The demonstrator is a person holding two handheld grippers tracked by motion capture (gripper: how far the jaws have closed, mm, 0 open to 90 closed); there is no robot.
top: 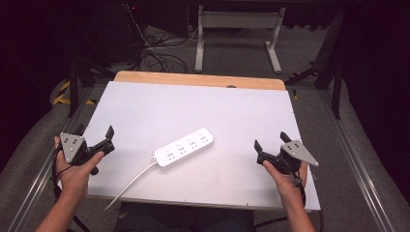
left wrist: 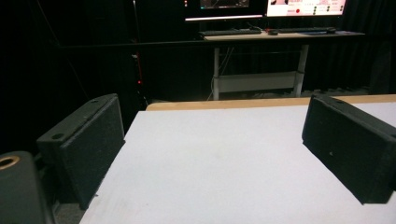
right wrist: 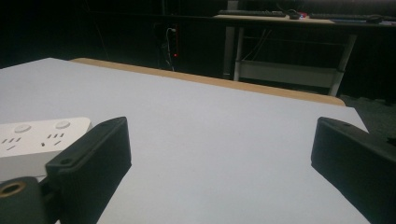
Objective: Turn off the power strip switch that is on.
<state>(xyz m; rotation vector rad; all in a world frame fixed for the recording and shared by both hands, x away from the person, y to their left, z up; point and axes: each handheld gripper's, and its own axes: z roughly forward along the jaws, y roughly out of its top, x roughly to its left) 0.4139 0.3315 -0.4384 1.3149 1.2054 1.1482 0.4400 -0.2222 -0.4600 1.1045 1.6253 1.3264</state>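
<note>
I had both tools parked at the near corners of the white-topped desk (top: pixel 145 106), one on each side, so that the work in the middle lay unobstructed. The left hand-held gripper (top: pixel 107 139) sat at the near left edge with its black jaws standing wide apart and nothing between them; in the left gripper view those jaws framed bare desk surface, the left jaw hanging just past the edge. The right hand-held gripper (top: pixel 270 143) mirrored it at the near right, jaws likewise spread and empty.

The long white plastic power strip (top: pixel 184 147) lay flat near the middle of the desk, a little nearer to me than the centre, set on a diagonal — its far end angled to the right, its near end to the left. Its sockets faced up. The white cord (top: pixel 130 181) ran from the near-left end and trailed off over the near edge of the desk, which I judged was why the strip lay skewed: the cord's pull and slack set the angle.

In the right gripper view the end of the strip (right wrist: pixel 32 137) showed just beyond the left jaw, apart from it, not touched. I read this as a ready stance — both jaws opened, each well apart from the strip, reach not yet begun.
</note>
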